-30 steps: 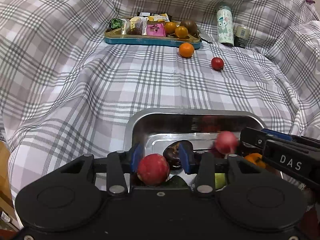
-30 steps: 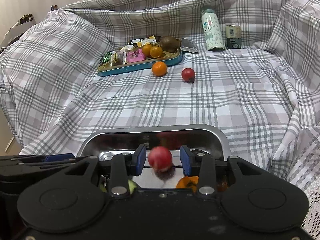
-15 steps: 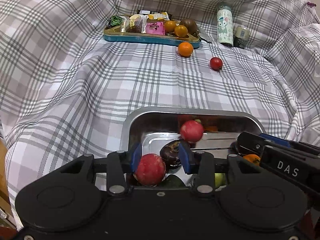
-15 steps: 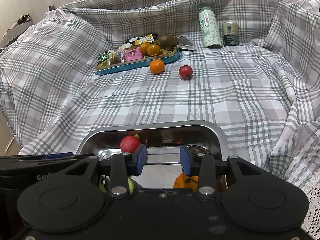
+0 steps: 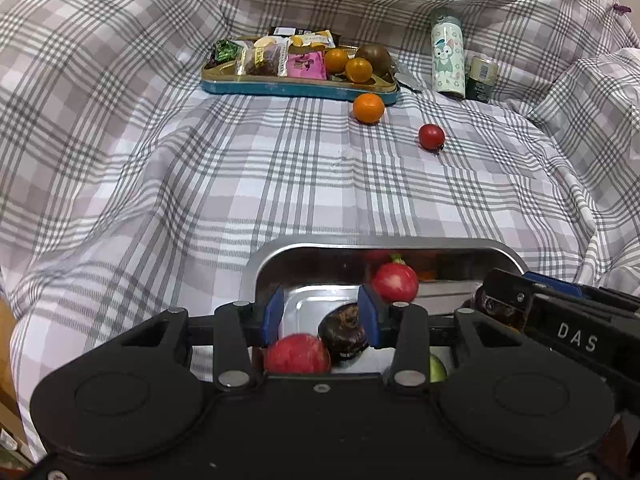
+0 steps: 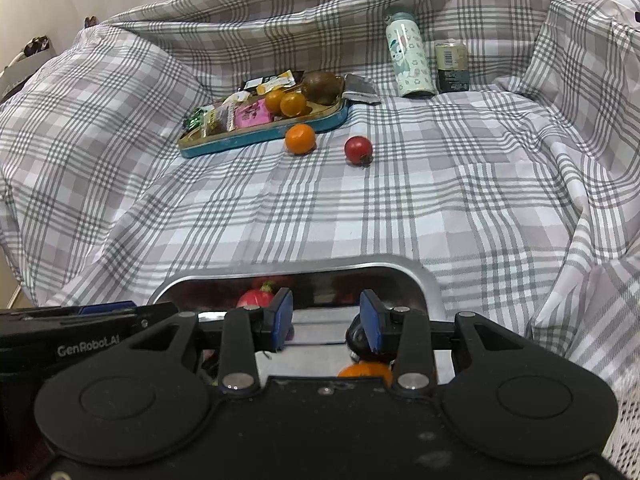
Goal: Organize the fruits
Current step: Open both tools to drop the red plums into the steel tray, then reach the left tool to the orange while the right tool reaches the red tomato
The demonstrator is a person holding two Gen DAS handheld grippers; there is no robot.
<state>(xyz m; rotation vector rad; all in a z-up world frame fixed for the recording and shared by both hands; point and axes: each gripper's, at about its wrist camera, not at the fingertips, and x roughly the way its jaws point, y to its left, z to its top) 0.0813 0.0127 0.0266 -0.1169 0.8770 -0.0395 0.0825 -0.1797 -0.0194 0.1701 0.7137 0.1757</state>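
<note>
steel tray point(image 5: 280, 258): red fruit point(image 5: 395, 282), dark fruit point(image 5: 343, 333), red apple point(image 5: 297, 354) held inside | teal tray point(image 5: 296, 89): snack packets, two oranges, brown fruit | orange point(image 5: 368, 108), tomato point(image 5: 431, 137) left on cloth | left gripper point(image 5: 322, 314), right gripper point(image 6: 326, 320): fingers parted, nothing gripped

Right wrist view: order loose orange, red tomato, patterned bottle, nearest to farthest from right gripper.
1. Red tomato, on the cloth, ahead of the right gripper.
2. Loose orange, left of it, slightly farther.
3. Patterned bottle, upright at the back right.
</note>
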